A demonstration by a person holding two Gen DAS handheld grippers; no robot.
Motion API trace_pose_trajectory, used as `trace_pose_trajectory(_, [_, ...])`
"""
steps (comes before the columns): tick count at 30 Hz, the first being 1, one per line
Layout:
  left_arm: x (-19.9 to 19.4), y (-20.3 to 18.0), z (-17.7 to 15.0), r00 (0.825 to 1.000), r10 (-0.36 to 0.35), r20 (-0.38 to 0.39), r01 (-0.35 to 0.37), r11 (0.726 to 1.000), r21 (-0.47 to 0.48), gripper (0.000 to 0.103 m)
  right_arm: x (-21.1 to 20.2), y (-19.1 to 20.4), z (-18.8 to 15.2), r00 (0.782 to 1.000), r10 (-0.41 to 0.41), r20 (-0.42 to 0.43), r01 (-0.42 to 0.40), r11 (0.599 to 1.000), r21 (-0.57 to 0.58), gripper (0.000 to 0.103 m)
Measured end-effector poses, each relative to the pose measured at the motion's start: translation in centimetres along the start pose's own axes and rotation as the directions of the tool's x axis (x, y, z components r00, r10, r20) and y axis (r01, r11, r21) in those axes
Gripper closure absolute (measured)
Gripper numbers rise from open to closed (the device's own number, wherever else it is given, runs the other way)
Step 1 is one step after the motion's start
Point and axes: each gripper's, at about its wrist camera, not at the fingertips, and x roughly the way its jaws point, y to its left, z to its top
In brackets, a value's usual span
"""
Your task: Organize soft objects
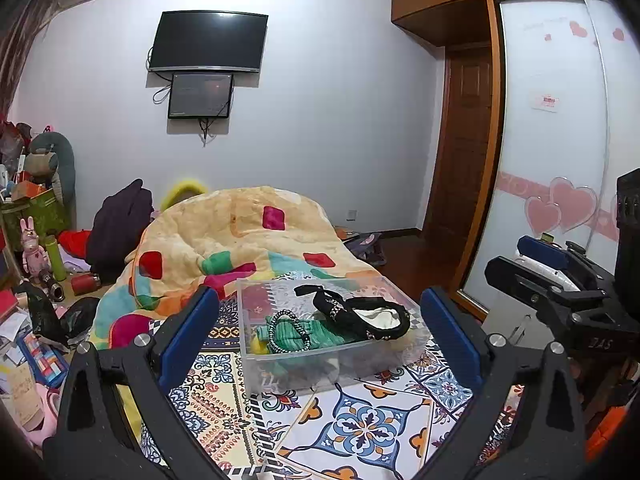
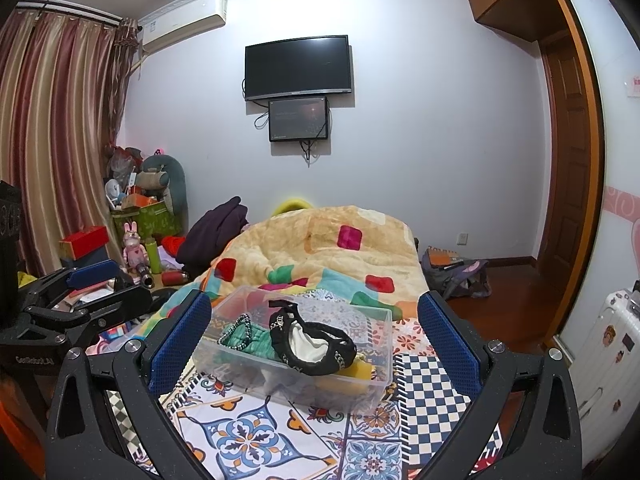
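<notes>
A clear plastic bin sits on the patterned bedsheet. In it lie a black garment with a white lining, a green knitted piece with a beaded cord, and something yellow. My left gripper is open and empty, held above the sheet just in front of the bin. My right gripper is open and empty, also in front of the bin. The right gripper also shows at the right of the left wrist view, and the left gripper at the left of the right wrist view.
A rumpled yellow quilt with coloured patches lies behind the bin. A dark garment is heaped left of it. Clutter and toys fill the left side. A wardrobe and white suitcase stand on the right.
</notes>
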Motion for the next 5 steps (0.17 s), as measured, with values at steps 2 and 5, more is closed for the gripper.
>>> trace_pose_trajectory(2, [-0.03,0.03,-0.04,1.000,-0.002,0.000,0.002,1.000,0.000,0.001,0.01,0.00,-0.04,1.000,-0.001,0.000,0.001,1.000,-0.001,0.000])
trace_pose_trajectory(5, [-0.08,0.01,-0.09,1.000,0.006,0.003,-0.006,1.000,0.000,0.001,0.03,0.02,-0.02,1.000,0.000,-0.001,0.000,1.000,0.000,0.000])
